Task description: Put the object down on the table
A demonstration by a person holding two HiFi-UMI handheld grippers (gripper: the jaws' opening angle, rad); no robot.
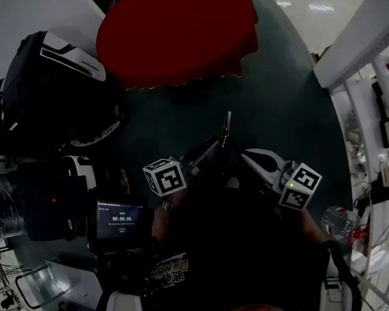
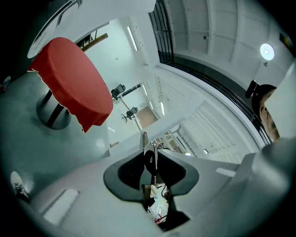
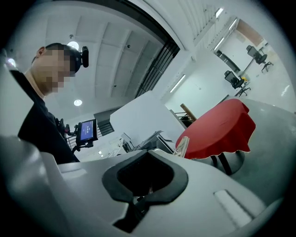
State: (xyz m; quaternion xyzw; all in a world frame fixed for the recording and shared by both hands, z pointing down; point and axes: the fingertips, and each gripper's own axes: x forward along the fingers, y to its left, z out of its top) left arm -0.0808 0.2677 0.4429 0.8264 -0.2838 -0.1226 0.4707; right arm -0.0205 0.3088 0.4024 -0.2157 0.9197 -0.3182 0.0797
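Note:
The round table with a red cloth (image 1: 174, 29) stands ahead of me on a grey floor. It also shows as the red table (image 2: 69, 78) at upper left and the red table (image 3: 217, 129) at right. My left gripper (image 1: 227, 124) points level towards it, well short of its edge. Its thin fingers (image 2: 143, 139) stand close together with a small dark oval thing (image 2: 149, 159) between them; whether they press on it I cannot tell. My right gripper (image 1: 246, 154) hangs beside the left one, its tips together at one ribbed point (image 3: 181, 147), with nothing seen in them.
Black bags and cases (image 1: 49, 84) crowd the floor at left. A small screen with a timer (image 1: 120, 219) stands near my left hand. Shelving with clutter (image 1: 385, 131) runs along the right. The table's dark pedestal (image 2: 53, 111) rests on the floor.

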